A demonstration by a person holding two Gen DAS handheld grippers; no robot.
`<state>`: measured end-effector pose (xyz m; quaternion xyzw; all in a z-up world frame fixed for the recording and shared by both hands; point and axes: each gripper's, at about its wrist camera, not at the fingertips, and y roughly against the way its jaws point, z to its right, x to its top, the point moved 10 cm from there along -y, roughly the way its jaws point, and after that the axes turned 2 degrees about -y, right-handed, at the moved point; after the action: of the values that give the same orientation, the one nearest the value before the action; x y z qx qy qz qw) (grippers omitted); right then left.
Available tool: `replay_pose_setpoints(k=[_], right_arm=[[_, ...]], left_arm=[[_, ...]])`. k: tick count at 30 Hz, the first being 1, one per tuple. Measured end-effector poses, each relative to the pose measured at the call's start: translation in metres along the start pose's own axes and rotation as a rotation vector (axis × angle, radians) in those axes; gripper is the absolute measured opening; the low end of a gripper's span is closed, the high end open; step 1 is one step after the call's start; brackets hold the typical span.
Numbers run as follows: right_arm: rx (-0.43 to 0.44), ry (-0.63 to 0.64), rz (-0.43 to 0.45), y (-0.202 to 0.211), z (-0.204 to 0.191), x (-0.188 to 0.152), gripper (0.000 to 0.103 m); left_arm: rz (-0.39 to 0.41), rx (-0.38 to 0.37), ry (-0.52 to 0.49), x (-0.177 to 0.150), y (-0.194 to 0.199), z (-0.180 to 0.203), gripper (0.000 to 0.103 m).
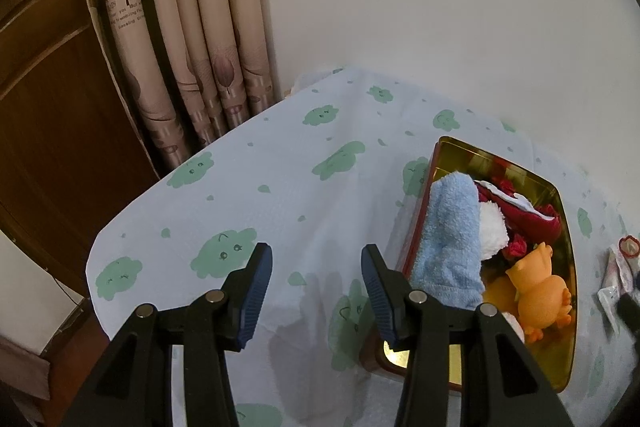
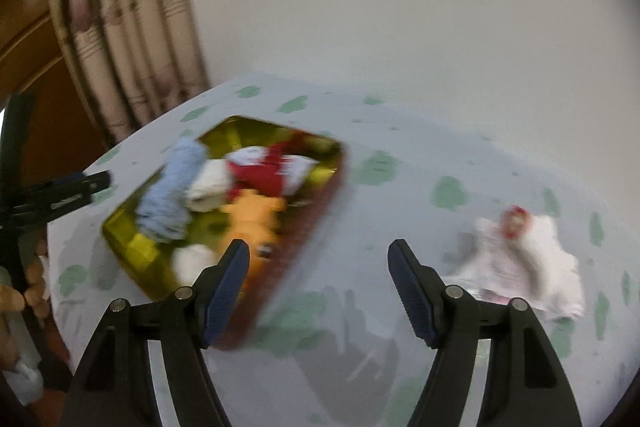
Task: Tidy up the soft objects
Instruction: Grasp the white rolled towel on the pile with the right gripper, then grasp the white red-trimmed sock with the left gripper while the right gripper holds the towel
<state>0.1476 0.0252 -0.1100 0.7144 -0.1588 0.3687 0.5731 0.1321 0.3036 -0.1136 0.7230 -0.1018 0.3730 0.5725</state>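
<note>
patterned curtain [image 1: 180,27], white wall [image 1: 440,7], wooden door [image 1: 48,107]

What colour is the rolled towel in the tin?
Light blue; the towel shows best in the left wrist view.

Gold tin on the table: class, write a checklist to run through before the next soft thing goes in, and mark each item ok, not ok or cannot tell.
1. Right gripper empty, fingers apart: ok.
2. Left gripper empty, fingers apart: ok.
3. Gold tin uncovered and reachable: ok.
4. Blue towel fully inside the tin: not ok, it lies over the near rim.
5. Orange duck and red cloth inside the tin: ok.
6. White cloth bundle left out on the tablecloth, ready to grasp: cannot tell, the right wrist view is blurred.
</note>
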Motion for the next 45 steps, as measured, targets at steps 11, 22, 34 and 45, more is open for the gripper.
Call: replay_pose_setpoints(k=[11,22,34,45], right_arm=[[-0.212,-0.186,0.007,0.033,0.152,-0.029,0.069],[-0.335,-0.267,-0.083,0.005,0.235,-0.072,0.069],[-0.311,-0.294,-0.11,-0.045,0.27,-0.065,0.069],[-0.249,-0.266,-0.09,-0.045,0.261,-0.068,0.028]], left_arm=[[0.002,0.01,-0.027,-0.001,0.001,0.004,0.047],[0.003,0.022,-0.056,-0.001,-0.002,0.008,0.047],[0.036,0.029,-0.115,0.001,-0.003,0.02,0.047],[0.066,0.025,-0.226,-0.003,0.01,0.056,0.047]])
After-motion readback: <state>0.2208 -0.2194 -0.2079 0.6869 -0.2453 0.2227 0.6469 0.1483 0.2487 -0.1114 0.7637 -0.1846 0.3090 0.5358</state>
